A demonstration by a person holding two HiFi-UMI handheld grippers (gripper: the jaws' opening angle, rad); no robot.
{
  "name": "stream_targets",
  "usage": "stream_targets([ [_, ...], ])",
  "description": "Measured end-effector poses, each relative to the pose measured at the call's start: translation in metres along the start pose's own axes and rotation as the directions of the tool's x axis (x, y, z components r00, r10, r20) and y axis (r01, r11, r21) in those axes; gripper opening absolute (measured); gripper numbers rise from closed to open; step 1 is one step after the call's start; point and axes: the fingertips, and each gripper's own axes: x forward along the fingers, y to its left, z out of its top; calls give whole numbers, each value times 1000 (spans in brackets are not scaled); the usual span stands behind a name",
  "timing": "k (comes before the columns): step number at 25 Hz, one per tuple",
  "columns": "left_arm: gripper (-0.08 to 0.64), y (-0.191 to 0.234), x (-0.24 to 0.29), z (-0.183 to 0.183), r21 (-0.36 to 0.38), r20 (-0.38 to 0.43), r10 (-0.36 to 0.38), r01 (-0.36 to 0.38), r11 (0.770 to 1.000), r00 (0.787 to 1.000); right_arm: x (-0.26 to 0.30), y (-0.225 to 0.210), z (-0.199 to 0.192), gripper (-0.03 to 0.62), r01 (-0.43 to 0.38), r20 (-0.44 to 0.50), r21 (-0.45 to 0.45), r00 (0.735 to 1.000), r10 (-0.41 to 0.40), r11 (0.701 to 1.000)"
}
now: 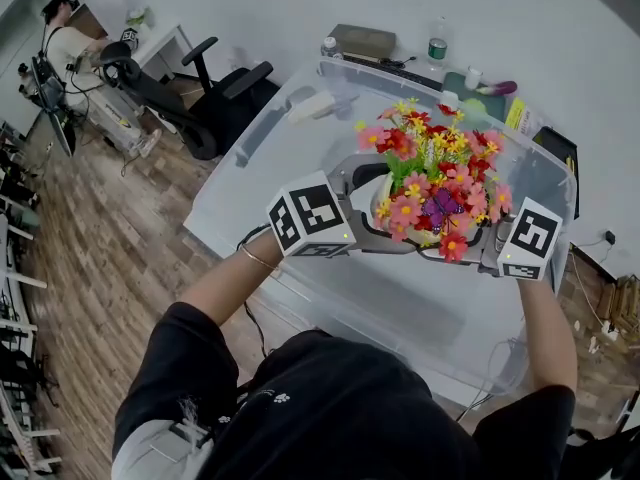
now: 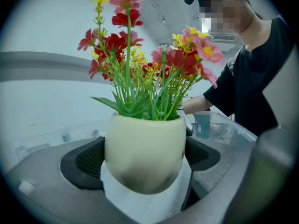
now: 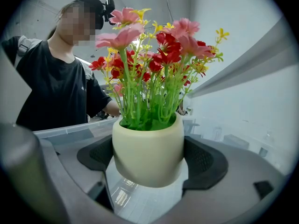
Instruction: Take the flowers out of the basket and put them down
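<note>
A cream pot (image 2: pixel 145 157) of red, pink and yellow artificial flowers (image 1: pixel 435 183) hangs over the clear plastic bin (image 1: pixel 240 158) that serves as the basket. My left gripper (image 1: pixel 385 216) is shut on the pot from the left. Its black pads (image 2: pixel 86 160) press both sides of the pot (image 3: pixel 148 155). My right gripper (image 1: pixel 482 240) is shut on the same pot from the right, with its pads (image 3: pixel 205 162) against the pot's wall. Both gripper views show the pot's base clear of the surface beneath. In the head view the blooms hide most of the pot.
The bin lies on a white table (image 1: pixel 300 8). At the table's back stand a dark box (image 1: pixel 362 40), two bottles (image 1: pixel 437 48) and small coloured items (image 1: pixel 490 88). An office chair (image 1: pixel 215 98) and a seated person (image 1: pixel 60 38) are at the far left, on wooden floor.
</note>
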Motion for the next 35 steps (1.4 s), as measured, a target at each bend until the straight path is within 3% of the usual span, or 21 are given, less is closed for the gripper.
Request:
stream_targets([
  [23, 520, -8, -10, 15, 8, 61, -9, 9, 1000, 998, -2, 8, 15, 457, 17, 62, 28, 998, -19, 999],
  [35, 520, -13, -20, 35, 33, 114, -7, 3, 999, 993, -7, 15, 36, 457, 32, 37, -5, 999, -32, 999],
])
